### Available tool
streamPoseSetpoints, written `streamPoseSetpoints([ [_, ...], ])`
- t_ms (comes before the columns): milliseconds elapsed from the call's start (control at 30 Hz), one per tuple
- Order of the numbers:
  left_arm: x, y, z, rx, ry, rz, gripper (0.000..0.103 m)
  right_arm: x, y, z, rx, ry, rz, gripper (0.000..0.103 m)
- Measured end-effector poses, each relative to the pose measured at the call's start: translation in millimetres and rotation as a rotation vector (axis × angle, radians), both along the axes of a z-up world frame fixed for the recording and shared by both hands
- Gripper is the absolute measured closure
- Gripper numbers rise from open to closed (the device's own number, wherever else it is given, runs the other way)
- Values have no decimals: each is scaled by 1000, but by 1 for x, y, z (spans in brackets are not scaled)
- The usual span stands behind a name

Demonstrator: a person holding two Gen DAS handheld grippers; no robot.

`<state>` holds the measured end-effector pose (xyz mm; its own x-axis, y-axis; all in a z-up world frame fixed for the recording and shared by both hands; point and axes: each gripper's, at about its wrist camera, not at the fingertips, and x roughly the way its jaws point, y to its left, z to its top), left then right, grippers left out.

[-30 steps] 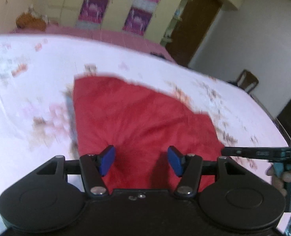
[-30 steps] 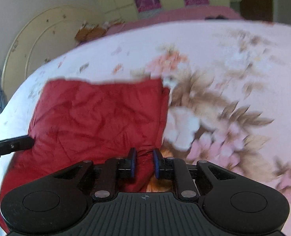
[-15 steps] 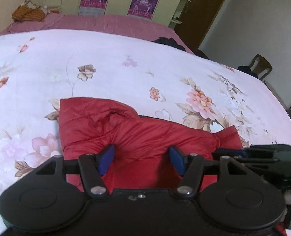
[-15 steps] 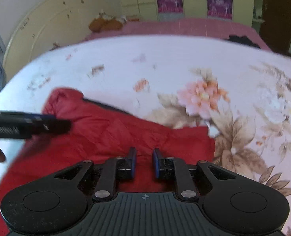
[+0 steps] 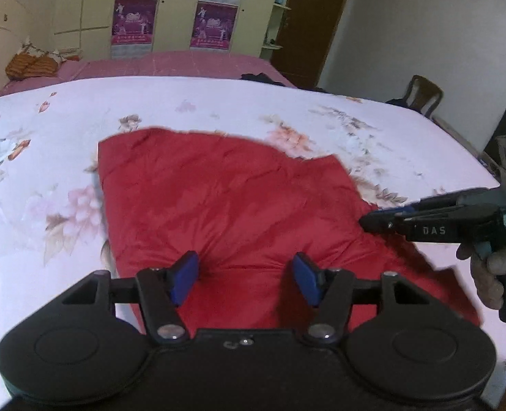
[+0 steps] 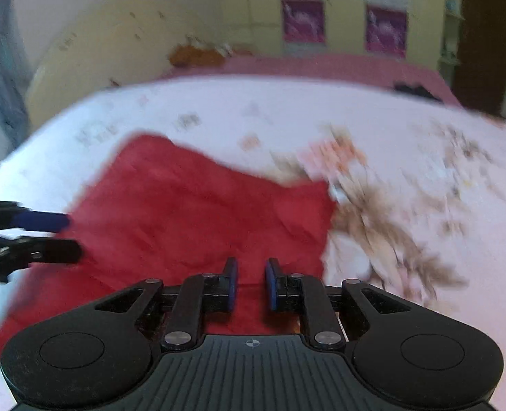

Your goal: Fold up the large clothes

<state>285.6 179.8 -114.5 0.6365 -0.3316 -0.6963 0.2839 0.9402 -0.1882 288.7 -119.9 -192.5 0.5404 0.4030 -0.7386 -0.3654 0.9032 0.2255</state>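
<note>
A large red padded garment [image 5: 229, 205] lies folded on the floral bed sheet [image 5: 47, 130]; it also shows in the right wrist view [image 6: 191, 212], blurred. My left gripper [image 5: 246, 279] is open and empty, its blue pads [image 5: 184, 275] hovering over the garment's near part. My right gripper [image 6: 250, 284] has its jaws a small gap apart with red cloth seen behind them; no grip on the cloth shows. In the left wrist view the right gripper [image 5: 383, 221] sits at the garment's right edge, jaws nearly together.
The bed's right edge [image 5: 485, 185] is close to the right gripper. A pink bed [image 5: 171, 65] with an orange bundle [image 5: 30, 65], yellow wardrobes, a brown door and a chair [image 5: 422, 94] stand behind.
Both views have swung: the garment's far edge dropped half a second ago and now reaches farther up the bed again. The right jaws have opened slightly. The left jaws stay open.
</note>
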Motion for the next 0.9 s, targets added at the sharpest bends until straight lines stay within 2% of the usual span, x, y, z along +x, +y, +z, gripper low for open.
streamPoseSetpoints([
  [67,1,-2,-4,-10,11,28,43,4,-3,-8,7,20,-21,87],
  [133,-4,-4,4,8,15,45,45,-1,-7,2,21,17,-36,87],
  [267,-46,-3,29,-28,-24,34,45,-51,-19,43,120,-72,35,87],
  [400,-93,-6,27,-51,-9,54,45,-103,-13,60,130,-114,138,87],
  [500,-112,-12,14,-34,-5,103,45,-123,0,46,64,-126,173,87],
  [667,-112,-11,-8,-18,5,173,41,-115,9,2,1,-75,123,87],
  [900,-117,-18,-8,28,-8,196,41,-109,11,-5,5,-35,100,87],
])
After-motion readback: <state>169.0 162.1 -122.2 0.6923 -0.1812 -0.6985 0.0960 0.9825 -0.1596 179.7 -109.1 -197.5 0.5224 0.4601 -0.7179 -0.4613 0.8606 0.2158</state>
